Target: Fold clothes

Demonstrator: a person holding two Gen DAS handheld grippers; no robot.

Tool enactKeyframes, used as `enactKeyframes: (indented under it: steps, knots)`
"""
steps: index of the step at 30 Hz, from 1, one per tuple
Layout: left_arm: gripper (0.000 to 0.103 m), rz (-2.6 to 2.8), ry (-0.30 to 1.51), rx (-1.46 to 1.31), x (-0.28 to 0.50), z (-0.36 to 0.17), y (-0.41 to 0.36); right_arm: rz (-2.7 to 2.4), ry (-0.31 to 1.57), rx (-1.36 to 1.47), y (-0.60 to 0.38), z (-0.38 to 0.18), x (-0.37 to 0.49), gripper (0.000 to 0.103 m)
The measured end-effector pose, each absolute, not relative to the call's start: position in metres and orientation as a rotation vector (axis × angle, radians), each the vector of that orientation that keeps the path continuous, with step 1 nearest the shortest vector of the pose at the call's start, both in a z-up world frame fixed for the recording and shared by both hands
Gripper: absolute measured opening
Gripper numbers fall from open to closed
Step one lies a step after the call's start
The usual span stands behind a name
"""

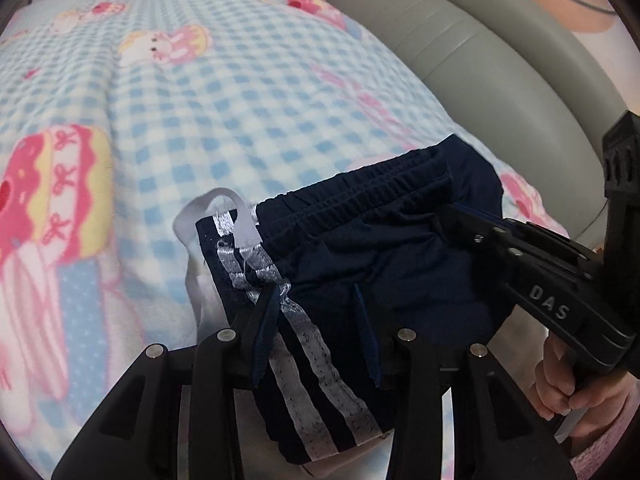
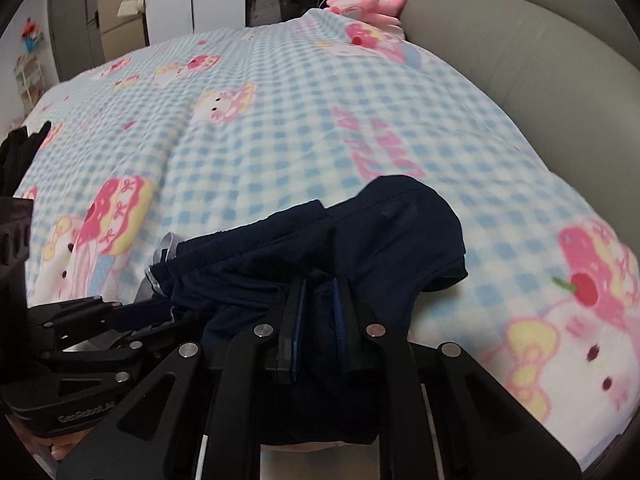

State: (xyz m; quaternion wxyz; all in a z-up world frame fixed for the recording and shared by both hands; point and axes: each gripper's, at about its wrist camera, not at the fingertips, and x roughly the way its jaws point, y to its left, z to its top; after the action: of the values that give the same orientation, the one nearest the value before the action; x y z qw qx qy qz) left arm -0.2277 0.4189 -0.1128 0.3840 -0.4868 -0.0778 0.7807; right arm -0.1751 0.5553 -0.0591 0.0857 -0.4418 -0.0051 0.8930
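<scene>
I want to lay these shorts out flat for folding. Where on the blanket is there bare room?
The checked blanket is bare beyond the navy shorts, up to the pink plush toy and the grey cushion, and to the shorts' right. The near edge is crowded: both hand-held grippers and the shorts bunch there, with dark clothing at far left.

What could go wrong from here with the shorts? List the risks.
1. The left gripper stands open around the striped side of the navy shorts, so that side may slip free.
2. Only the right gripper pinches the fabric; the bunched waistband may fold crooked.
3. The white drawstring hangs loose and could snag.
</scene>
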Motion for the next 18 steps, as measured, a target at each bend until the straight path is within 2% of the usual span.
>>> enactKeyframes:
  steps: [7,12,14,15,18]
  knots:
    - [0.041,1.965,-0.172,-1.280,-0.234,-0.118,0.423,2.647,0.002,-1.312,0.554,-0.059,-0.177,0.011]
    - [0.051,2.011,-0.175,-1.226,-0.241,-0.086,0.399,2.657,0.023,-1.259,0.534,-0.028,-0.177,0.017]
    - [0.057,2.050,-0.190,-1.181,-0.243,-0.069,0.384,2.669,0.021,-1.242,0.520,-0.016,-0.180,0.024]
    - [0.058,2.073,-0.191,-1.160,-0.244,-0.061,0.375,2.677,0.022,-1.234,0.514,-0.010,-0.182,0.036]
    - [0.061,2.178,-0.151,-1.111,-0.255,-0.035,0.339,2.743,0.075,-1.219,0.490,0.007,-0.194,0.062]
